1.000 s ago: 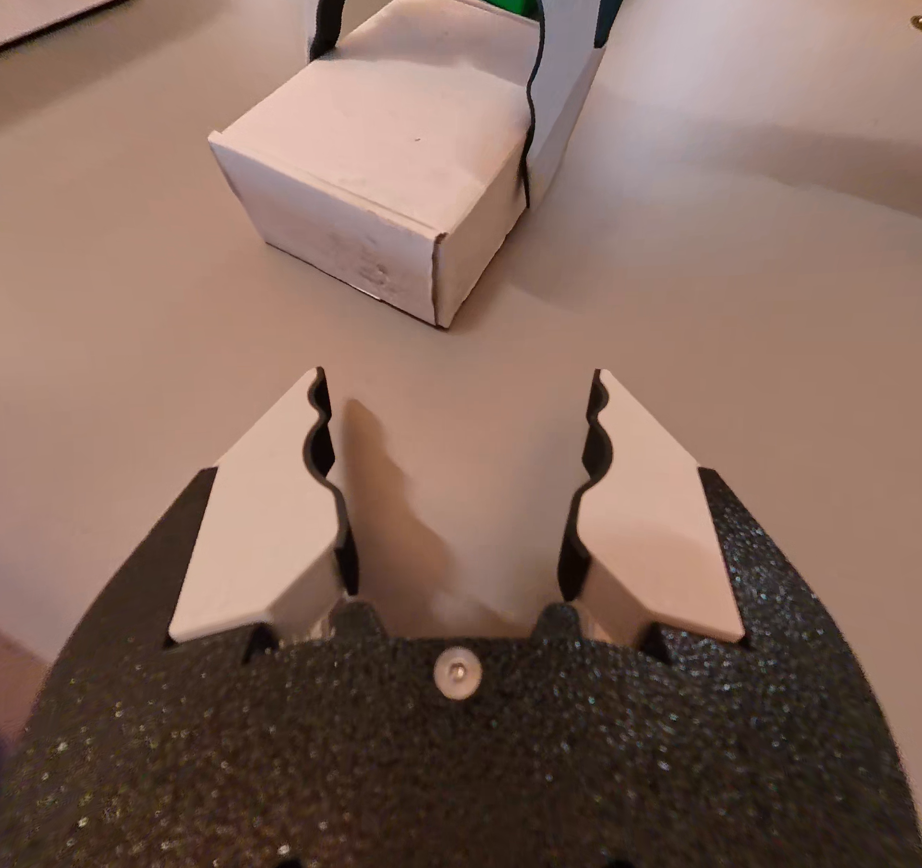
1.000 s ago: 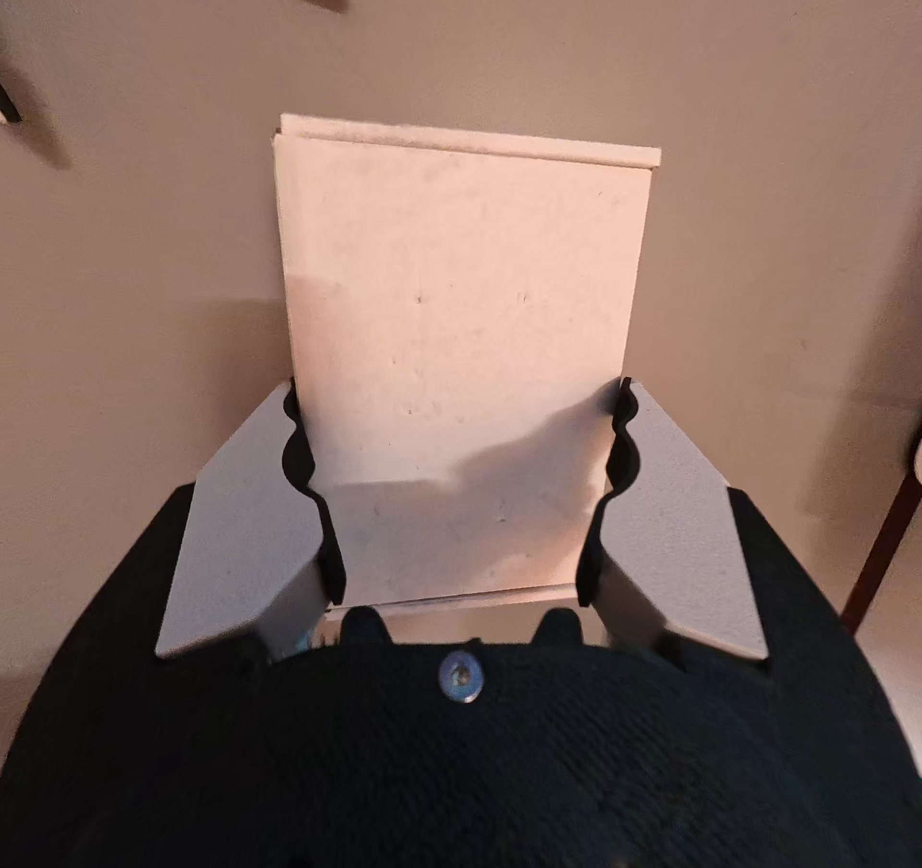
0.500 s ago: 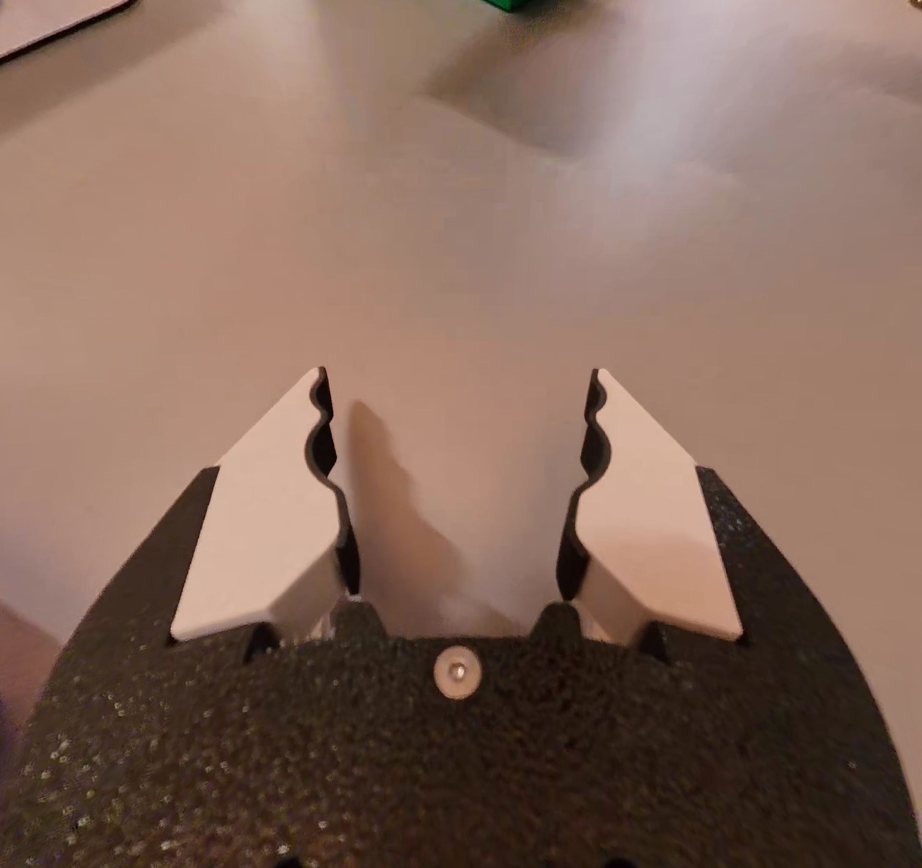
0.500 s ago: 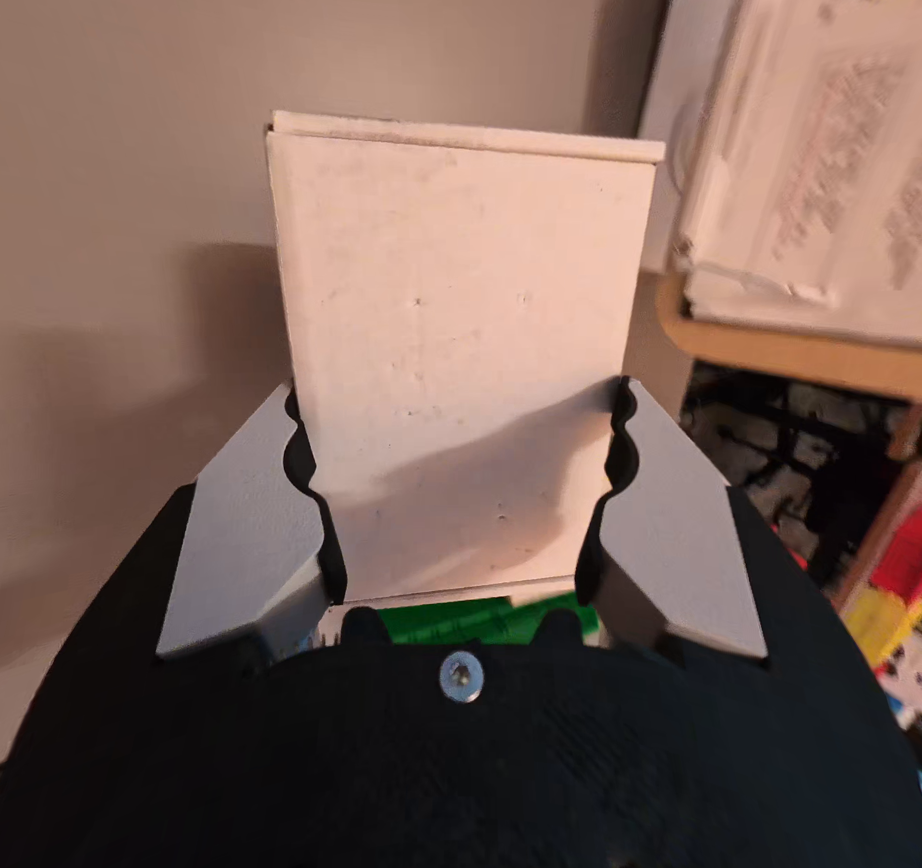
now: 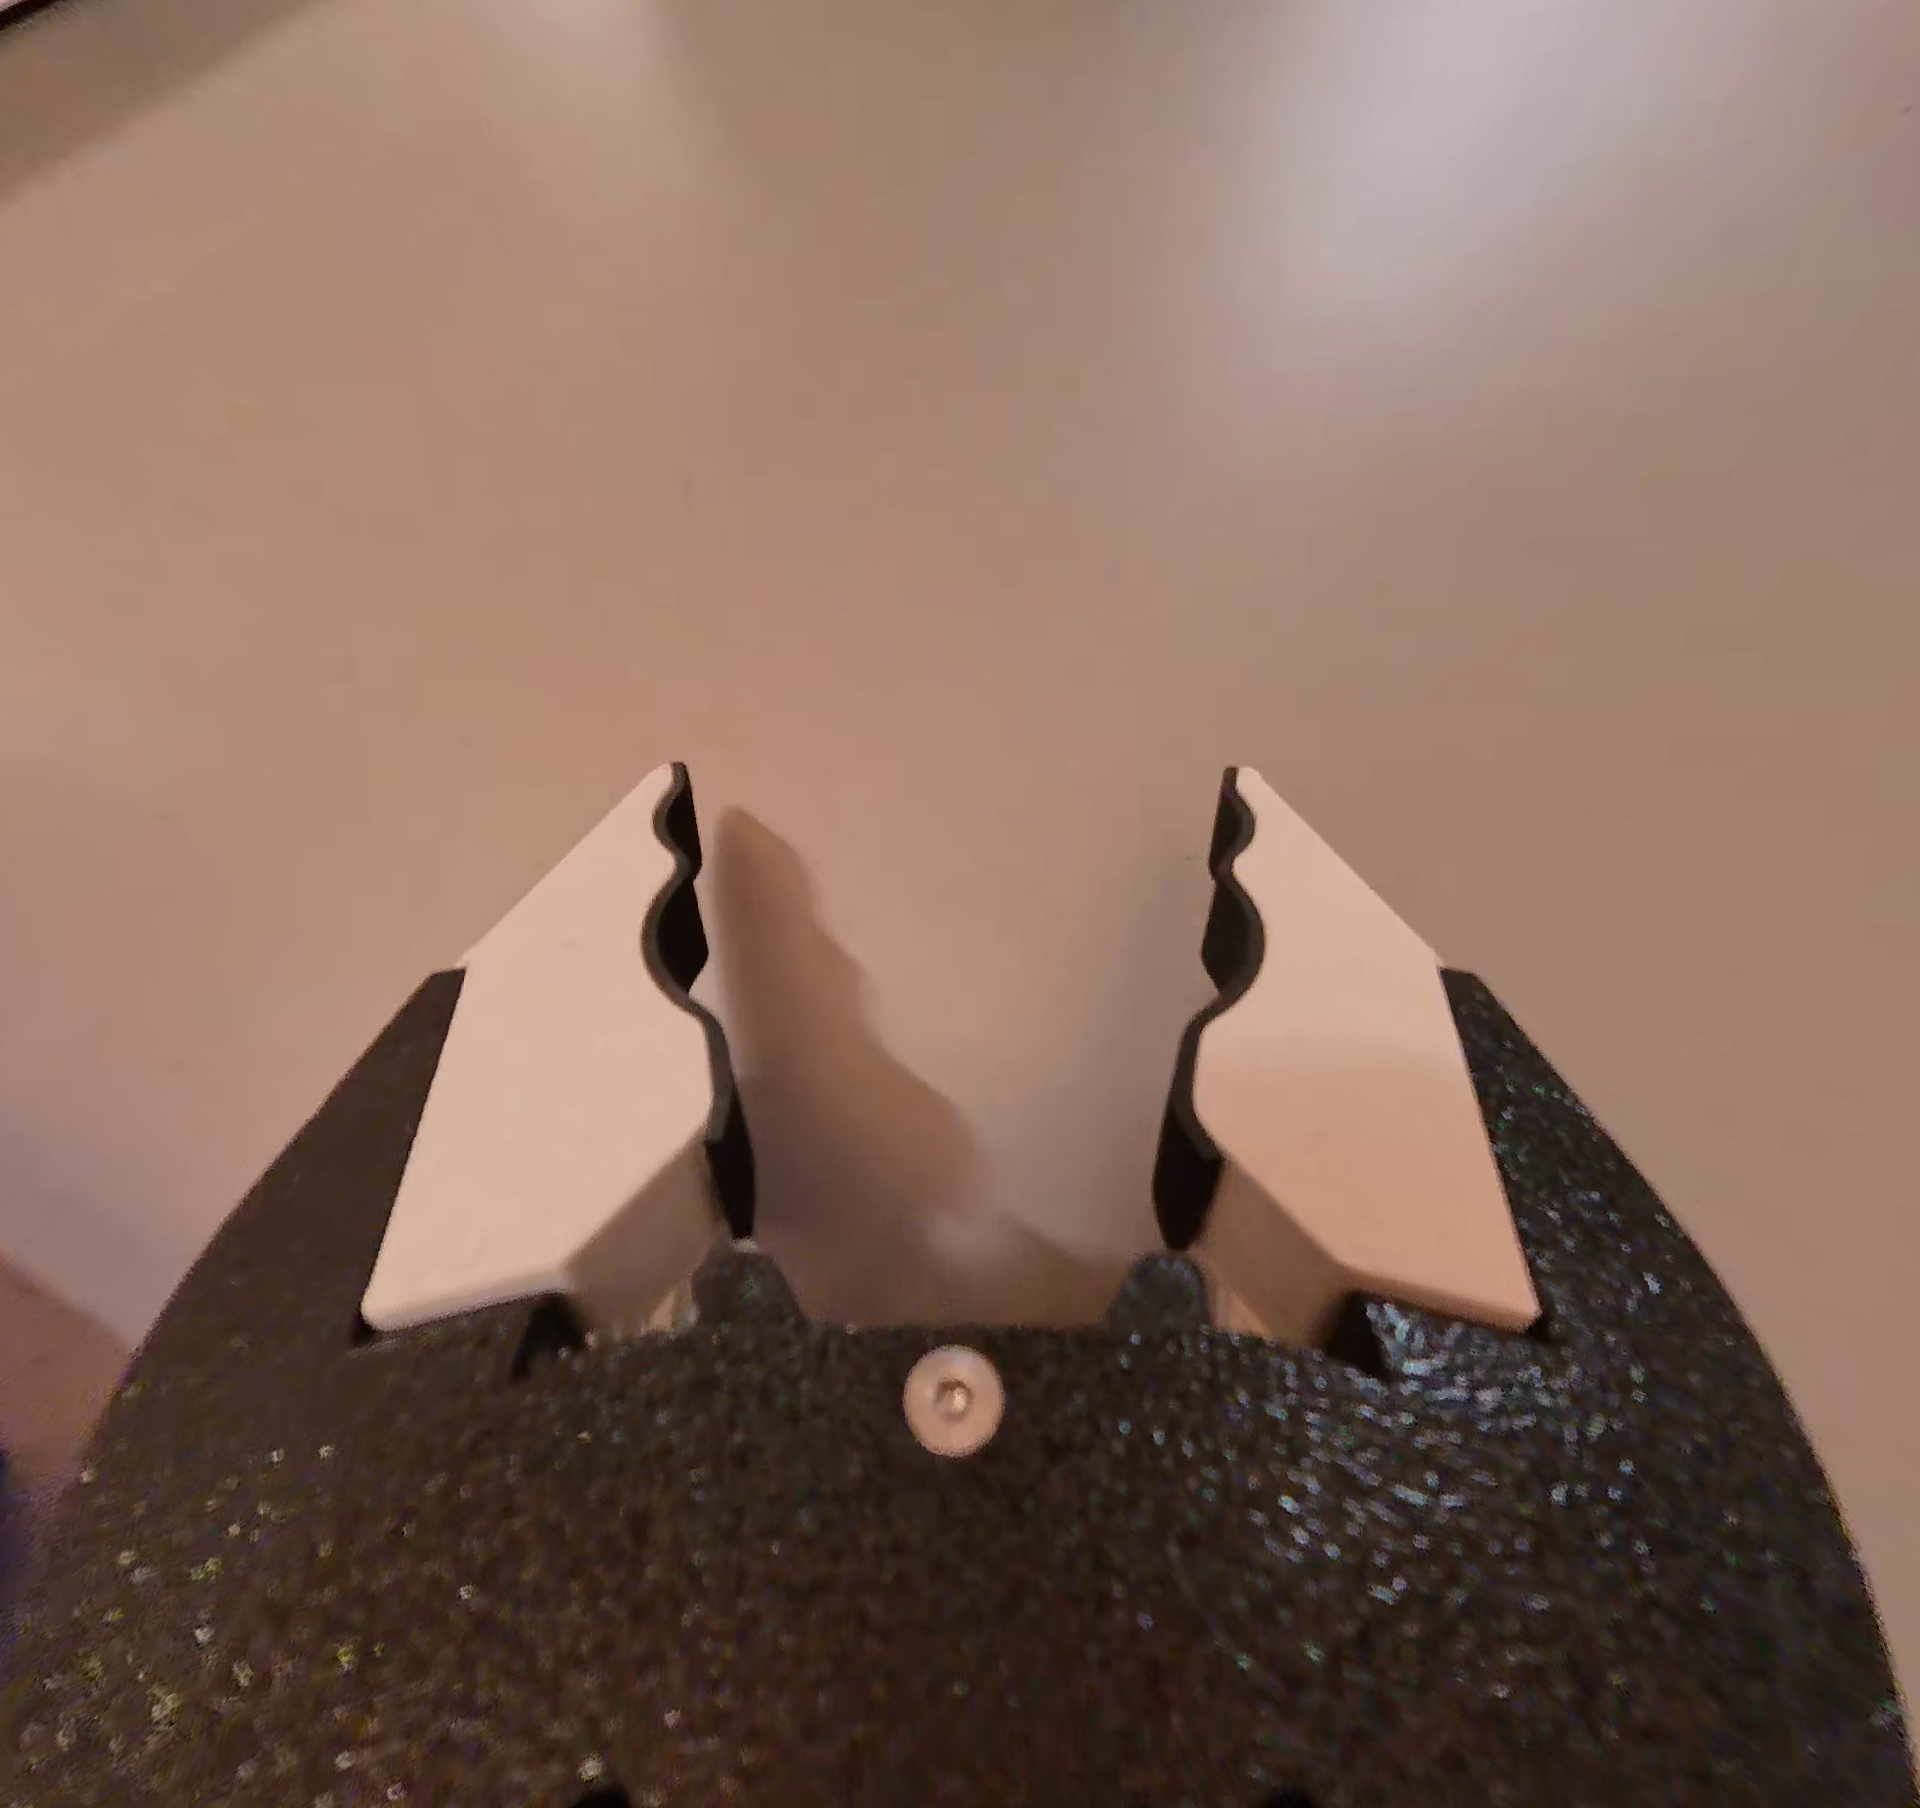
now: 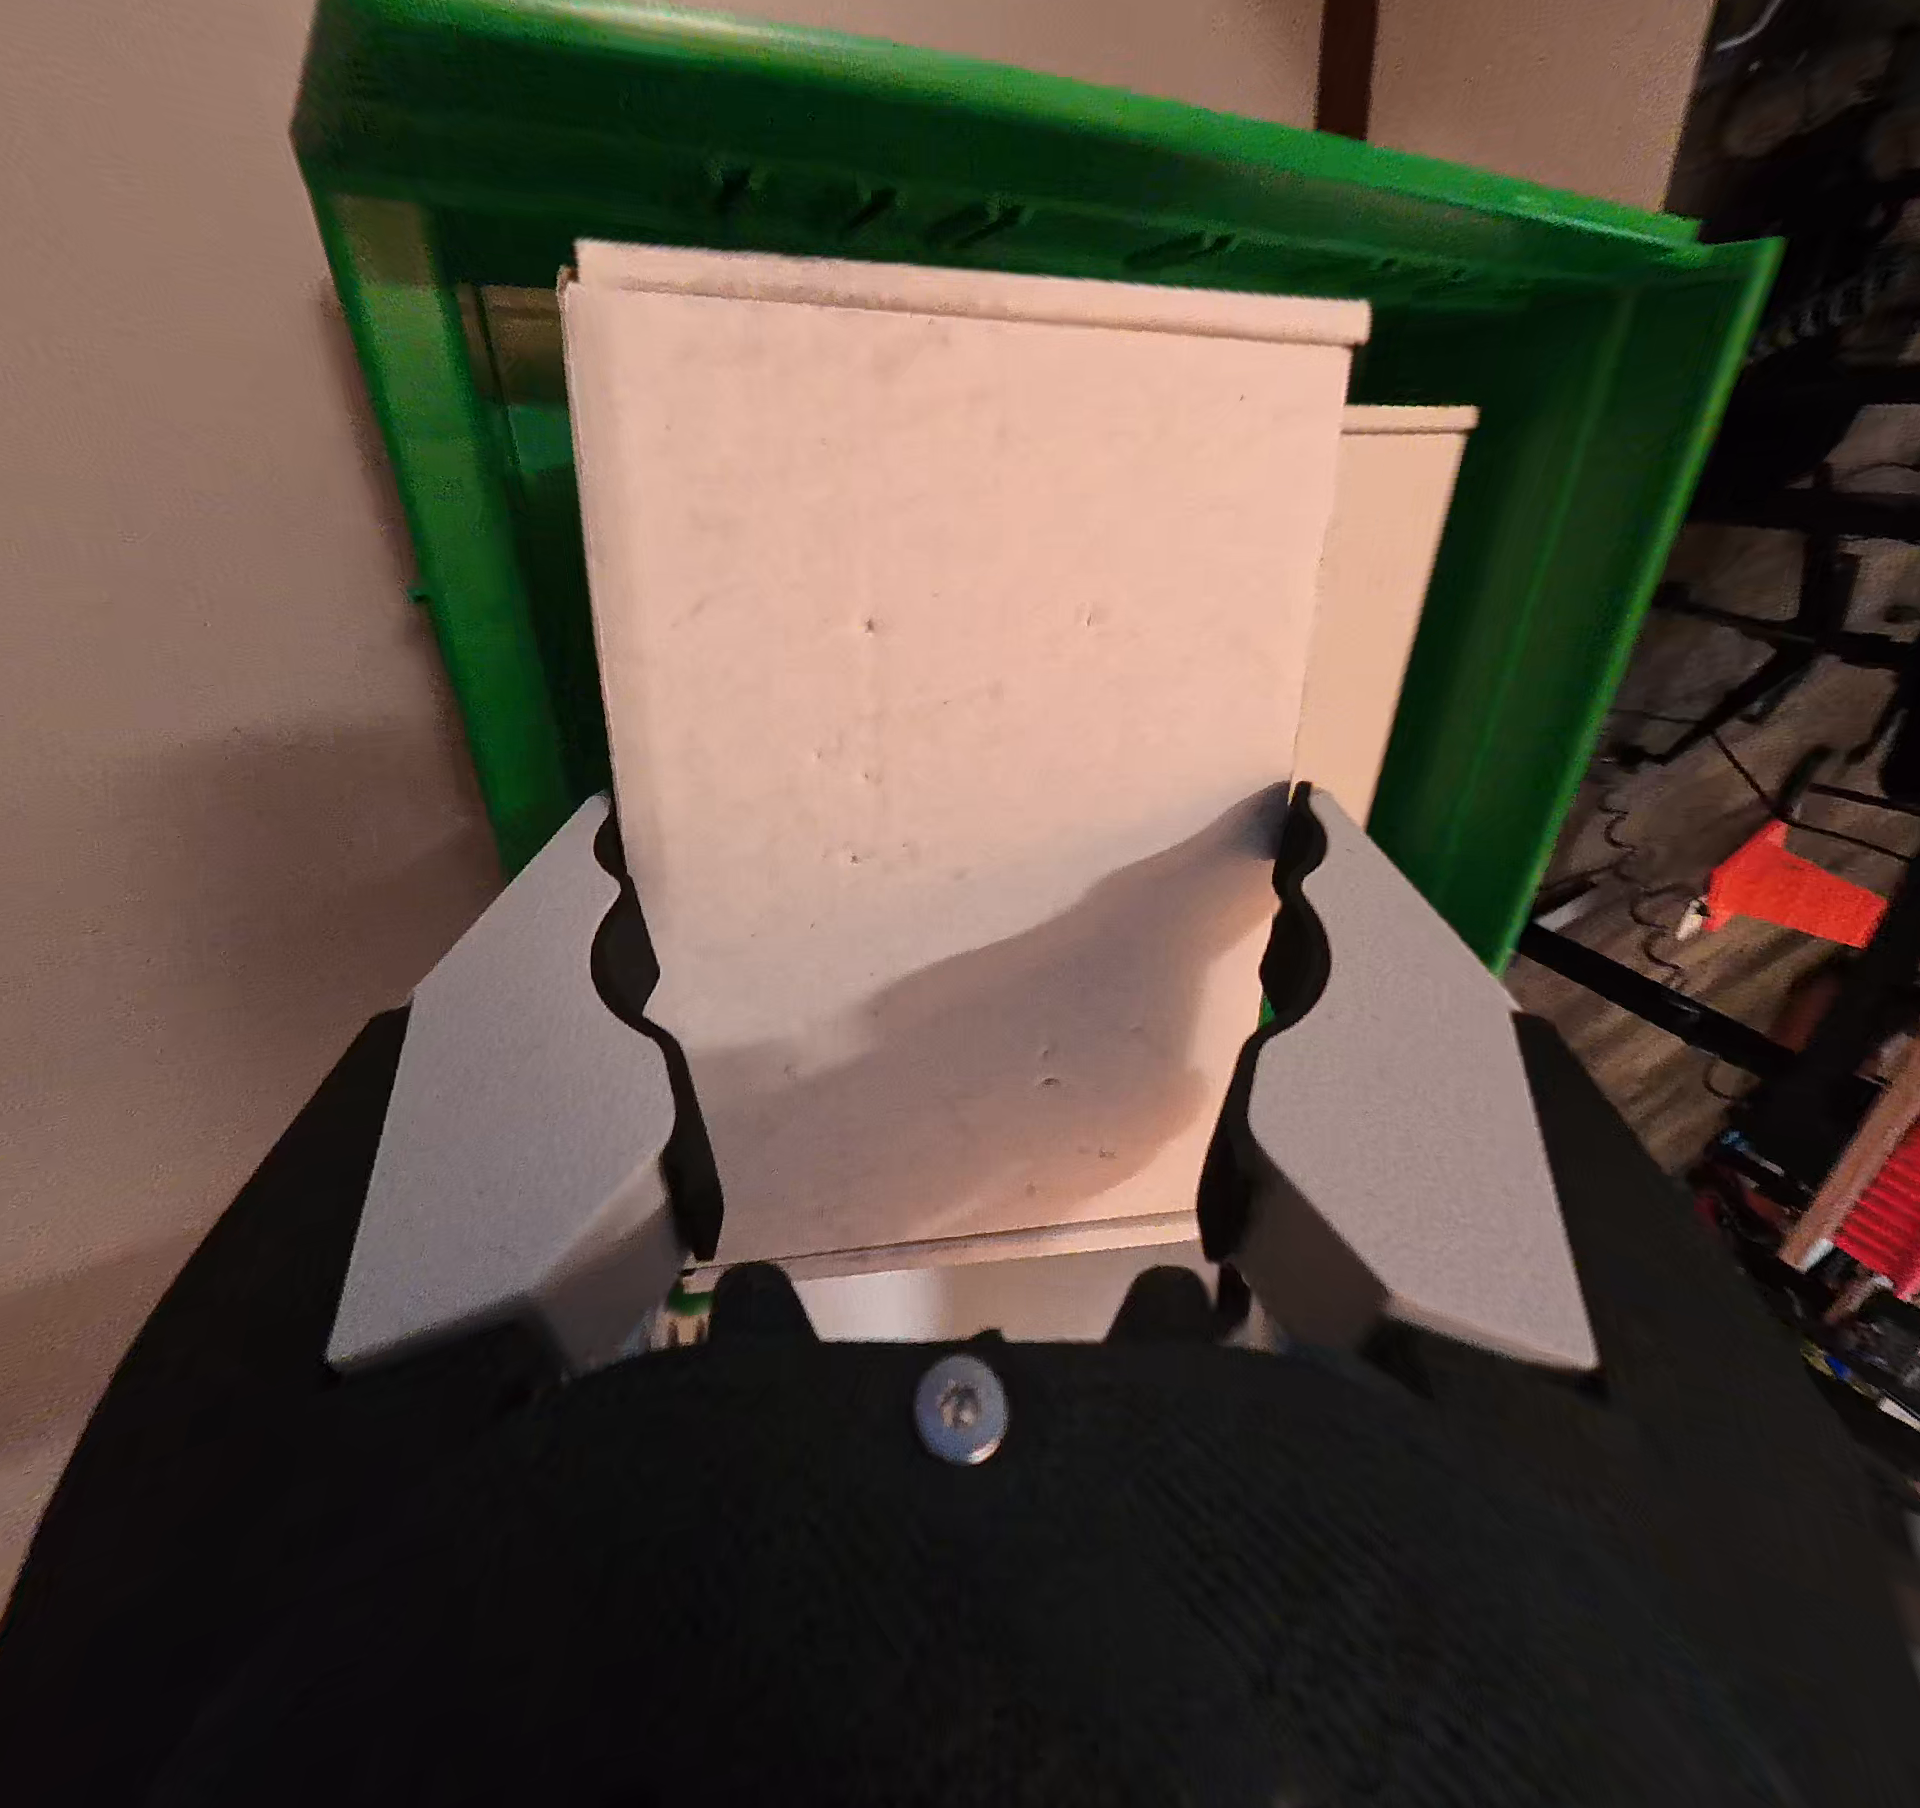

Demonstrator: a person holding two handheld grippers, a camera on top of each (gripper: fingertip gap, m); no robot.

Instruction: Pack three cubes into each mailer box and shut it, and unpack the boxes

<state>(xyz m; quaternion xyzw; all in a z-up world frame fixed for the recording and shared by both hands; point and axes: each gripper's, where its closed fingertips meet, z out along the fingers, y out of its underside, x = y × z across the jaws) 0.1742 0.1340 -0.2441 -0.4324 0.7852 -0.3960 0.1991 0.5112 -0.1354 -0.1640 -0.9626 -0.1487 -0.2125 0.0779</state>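
- Gripping a closed white mailer box point(image 6: 956, 719) by its sides, the right gripper point(image 6: 945, 813) holds it over a green crate point(image 6: 436, 470); a second box point(image 6: 1382, 595) already lies inside.
- Lowered carelessly, it could catch the rim or that box.
- The left gripper point(image 5: 956, 782) hangs spread and empty over the beige table point(image 5: 935, 356); cluttered shelves point(image 6: 1787, 615) stand beyond.

mailer box point(image 6: 956, 719) over crate point(image 6: 436, 532) | second box point(image 6: 1382, 615) inside crate
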